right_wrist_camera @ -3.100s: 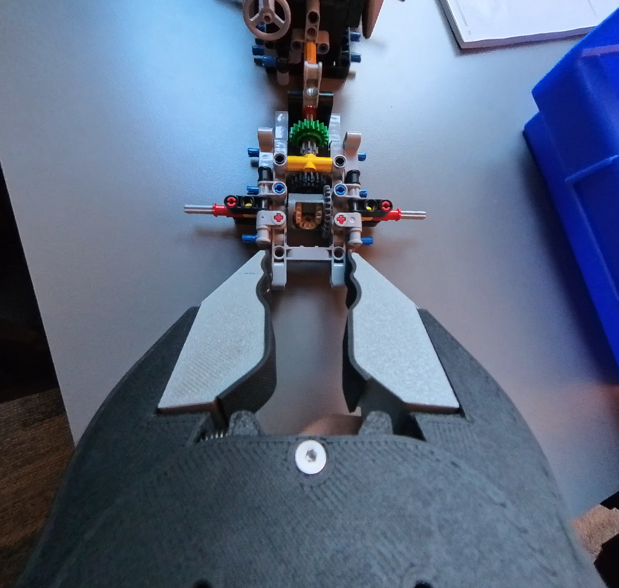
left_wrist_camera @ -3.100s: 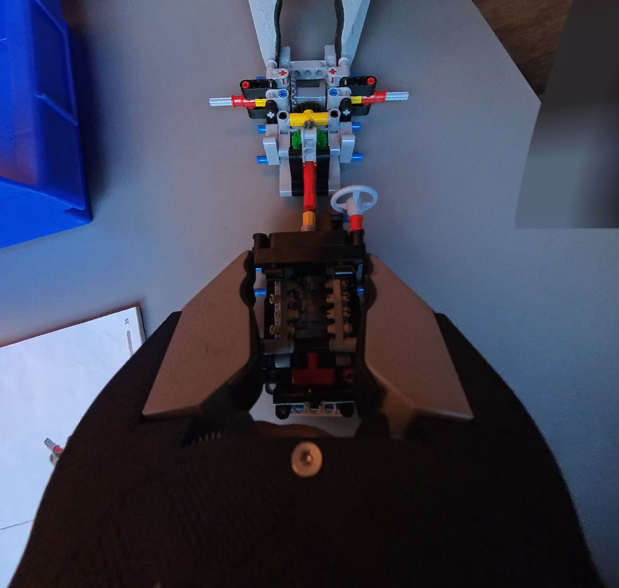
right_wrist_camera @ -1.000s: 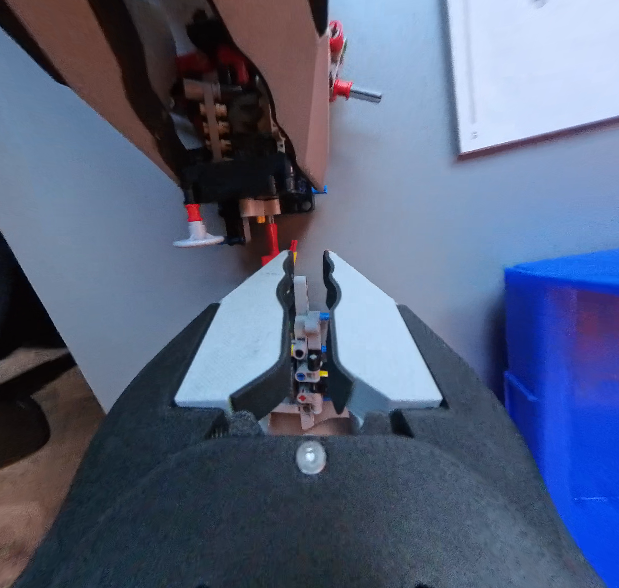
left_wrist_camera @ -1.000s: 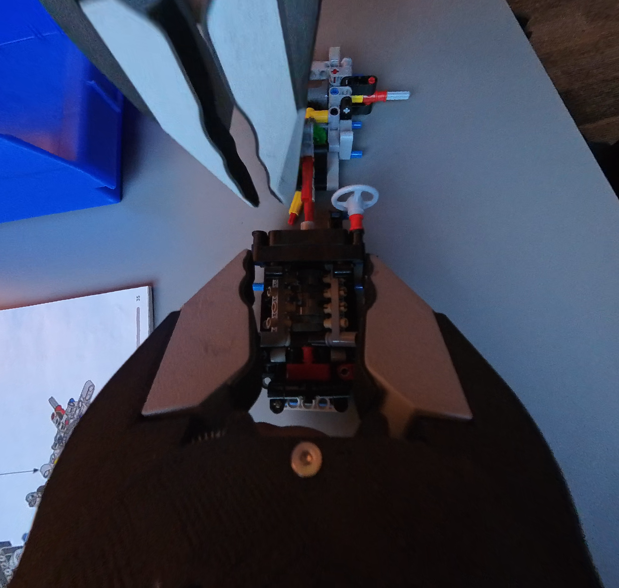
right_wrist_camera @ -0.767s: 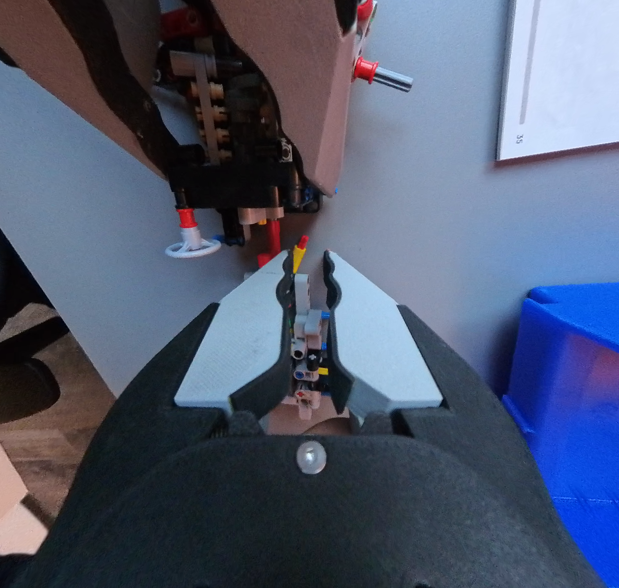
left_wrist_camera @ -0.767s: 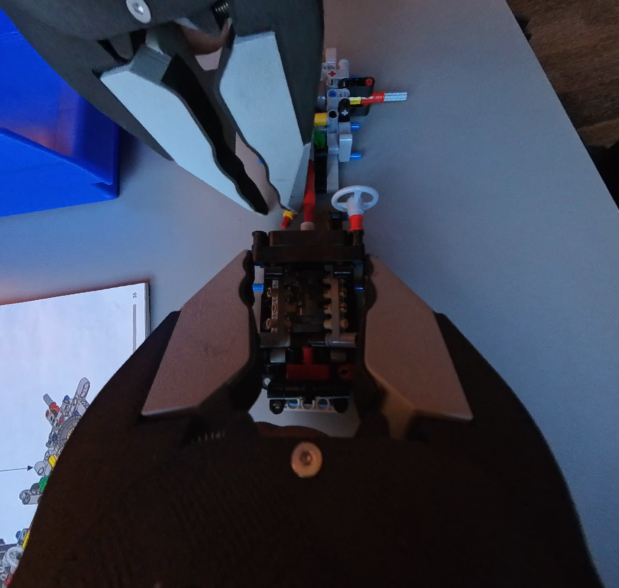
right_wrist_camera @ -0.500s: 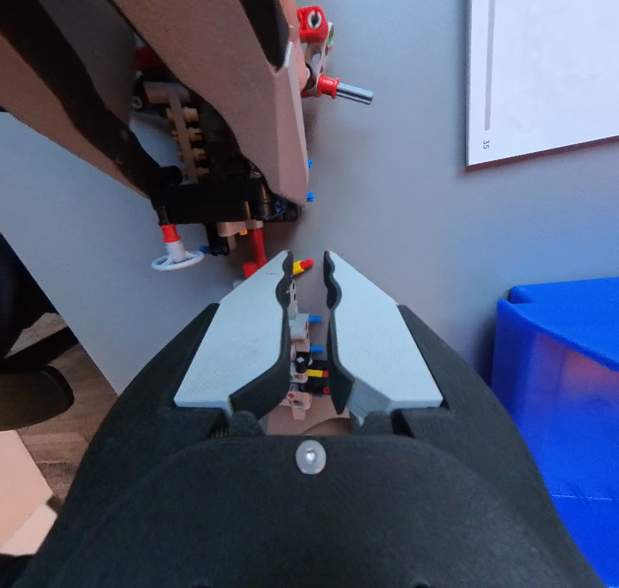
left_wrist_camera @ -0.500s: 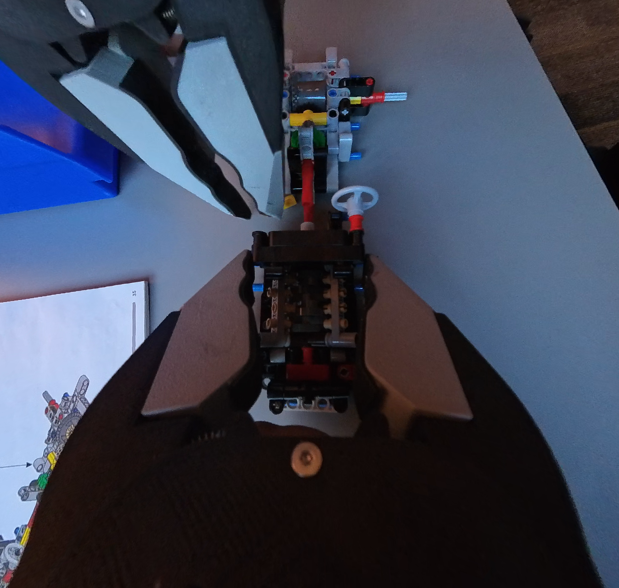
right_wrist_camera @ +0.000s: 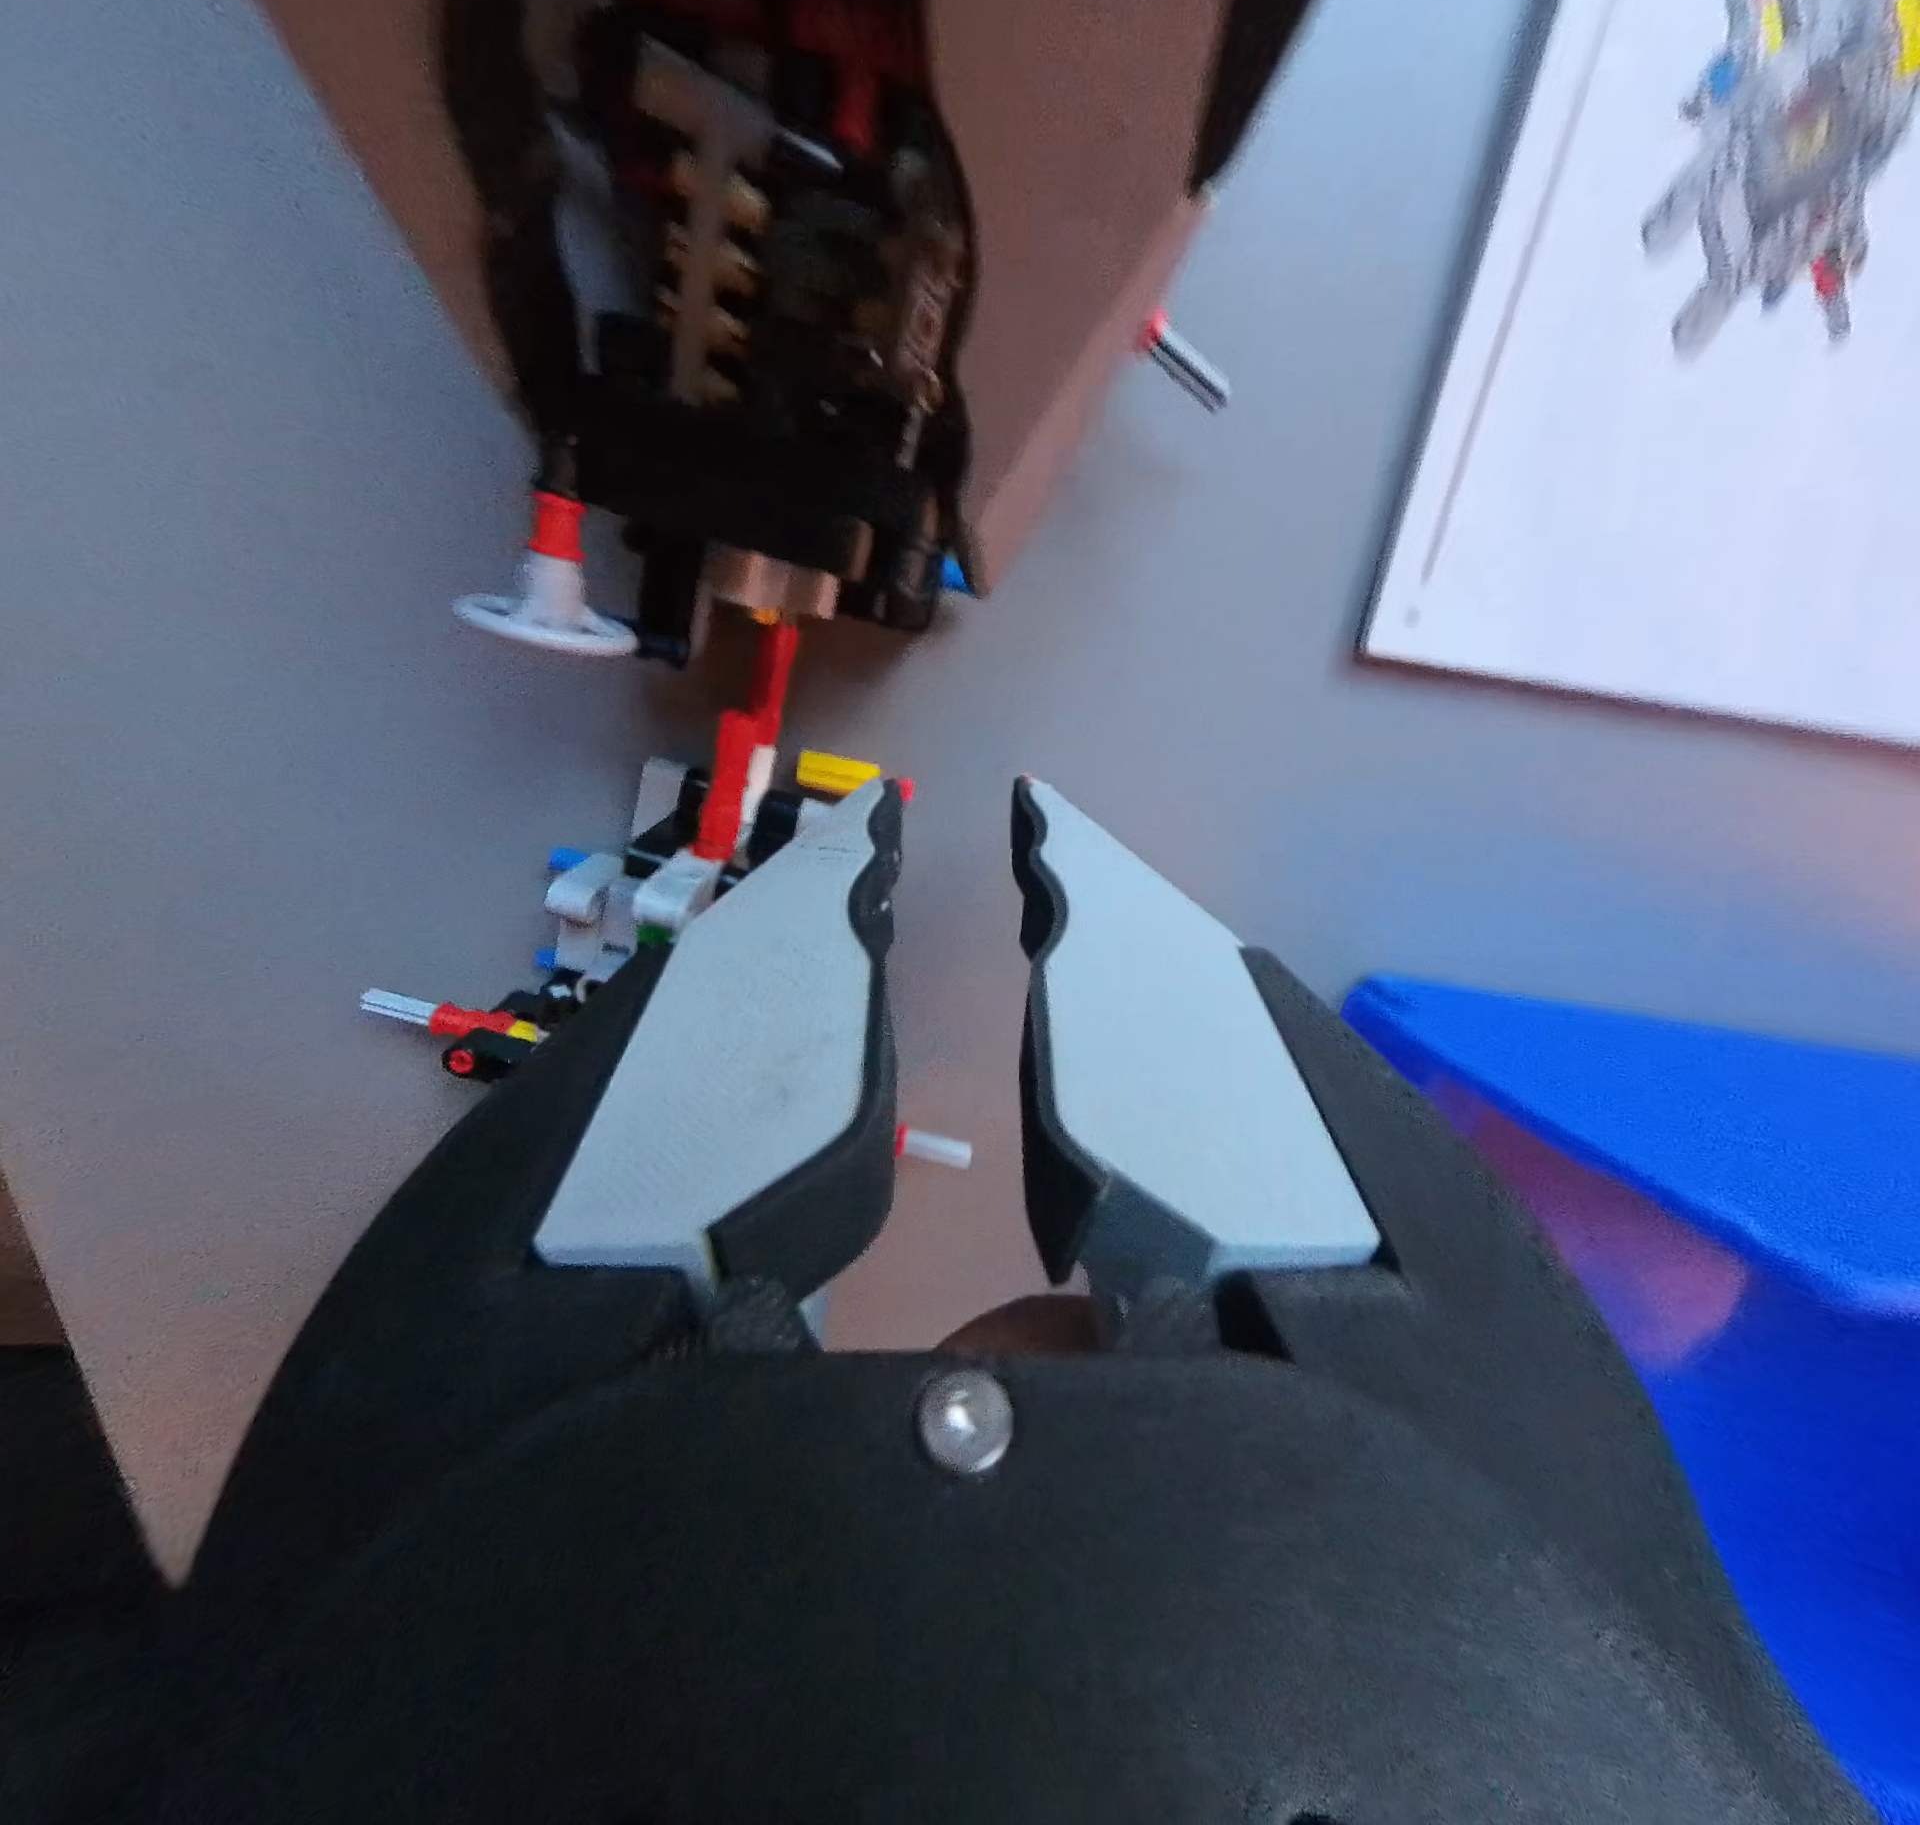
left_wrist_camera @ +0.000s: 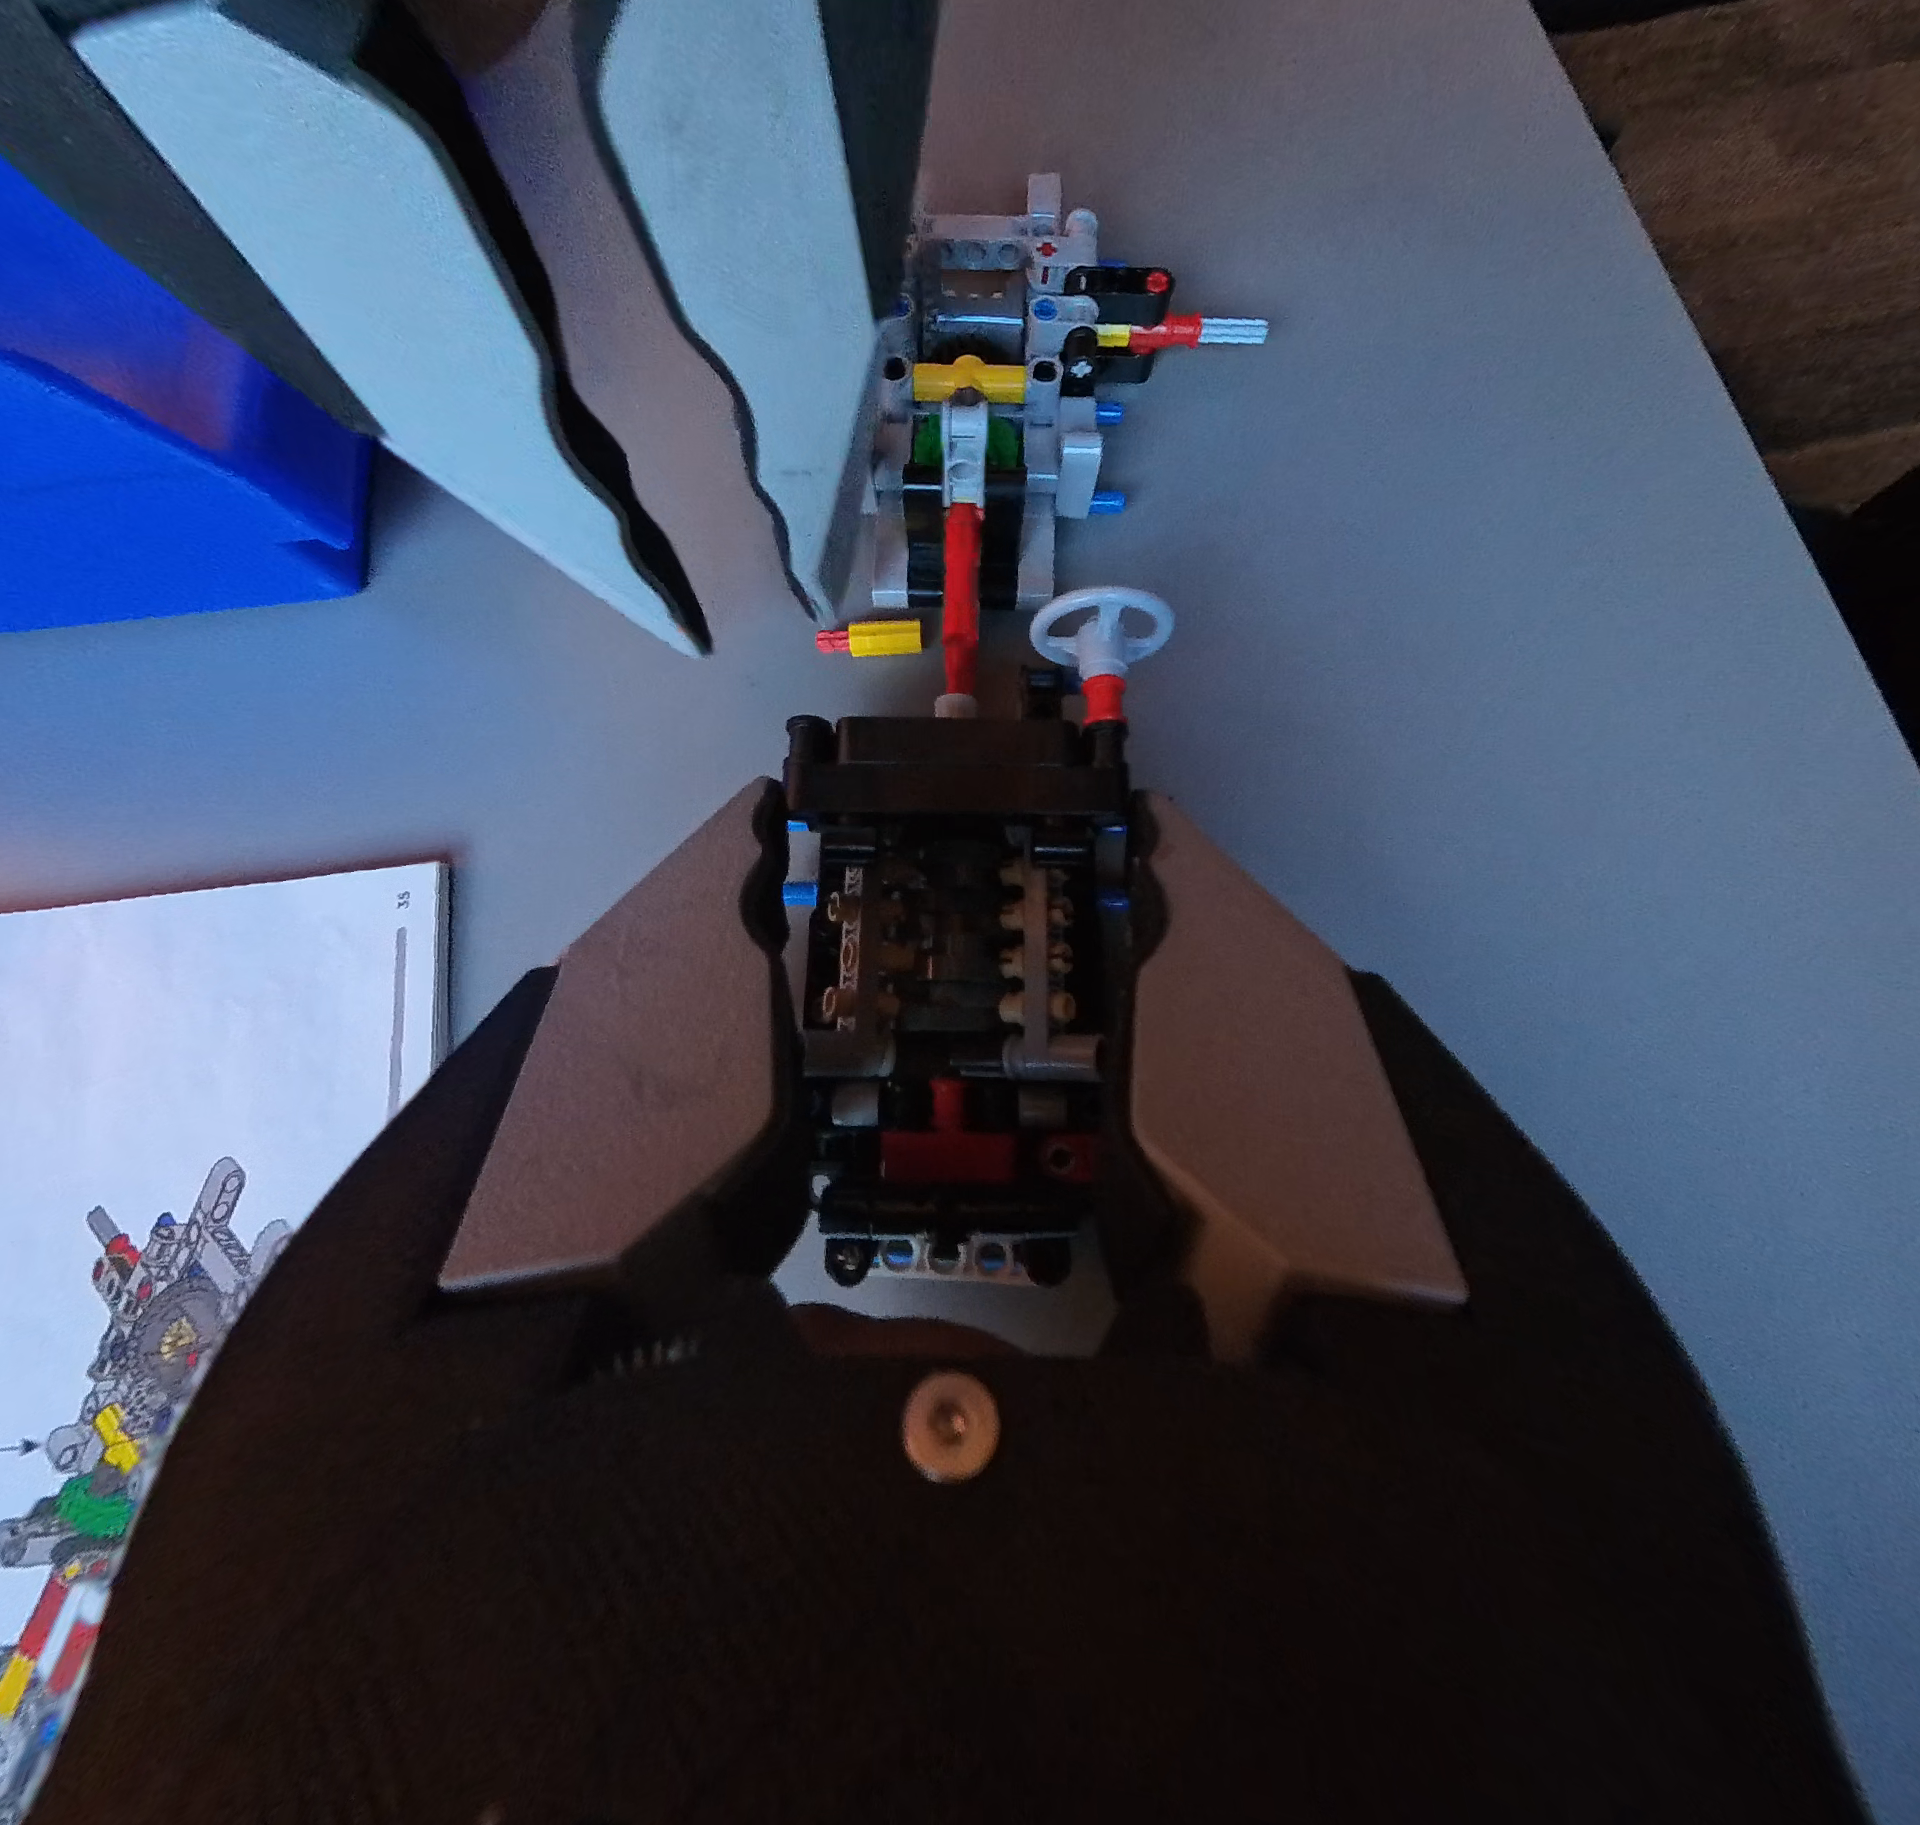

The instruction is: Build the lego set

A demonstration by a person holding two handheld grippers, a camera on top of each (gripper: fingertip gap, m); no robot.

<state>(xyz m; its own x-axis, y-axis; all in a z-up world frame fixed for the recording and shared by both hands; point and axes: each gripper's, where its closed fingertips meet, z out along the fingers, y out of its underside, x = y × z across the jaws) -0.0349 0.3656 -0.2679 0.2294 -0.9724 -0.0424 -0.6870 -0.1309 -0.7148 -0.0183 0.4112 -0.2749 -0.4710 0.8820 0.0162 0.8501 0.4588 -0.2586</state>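
Note:
My left gripper [left_wrist_camera: 956,809] is shut on a black brick-built block [left_wrist_camera: 956,996] with a white steering wheel [left_wrist_camera: 1107,622], both pads pressed on its sides. A red axle [left_wrist_camera: 961,580] joins it to a grey geared axle assembly [left_wrist_camera: 987,404] lying on the grey table [left_wrist_camera: 1403,840]. My right gripper [right_wrist_camera: 956,788] is open with nothing between its pads. It hovers just left of the grey assembly [right_wrist_camera: 623,902], and also shows in the left wrist view [left_wrist_camera: 753,622]. A small yellow-and-red pin [left_wrist_camera: 873,640] lies on the table by its fingertip.
A blue bin [left_wrist_camera: 156,487] stands at the left, also in the right wrist view [right_wrist_camera: 1662,1204]. An open instruction booklet [left_wrist_camera: 208,1100] lies beside my left gripper. The table's angled edge [left_wrist_camera: 1621,248] runs along the right, with floor beyond. The tips of one gripper are about 5 cm away from the tips of the other.
My right gripper opened, let go of the grey assembly's side and shifted left of it. The yellow-and-red pin now lies flat on the table. My left gripper kept its hold.

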